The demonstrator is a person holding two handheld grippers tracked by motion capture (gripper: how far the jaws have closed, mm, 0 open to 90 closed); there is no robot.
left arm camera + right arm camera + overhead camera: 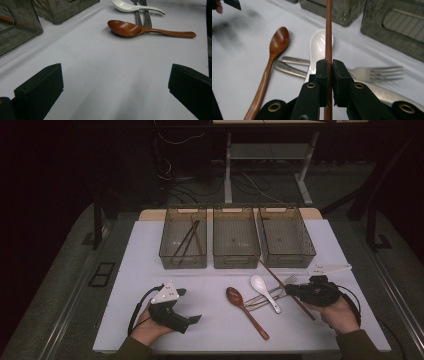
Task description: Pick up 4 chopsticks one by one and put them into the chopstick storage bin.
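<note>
Above the forks [372, 73], right tongs [330, 67] (chopstick [328, 32] pinched)

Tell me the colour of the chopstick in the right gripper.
Reddish-brown chopstick; clearest in the right gripper view.

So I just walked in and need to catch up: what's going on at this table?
A person is sorting cutlery into three mesh bins. The right hand-held gripper is shut on a brown chopstick, held above the white spoon and forks. The left hand-held gripper rests open on the table, holding nothing. Two chopsticks already lie in the left bin; a wooden spoon still waits.
</note>
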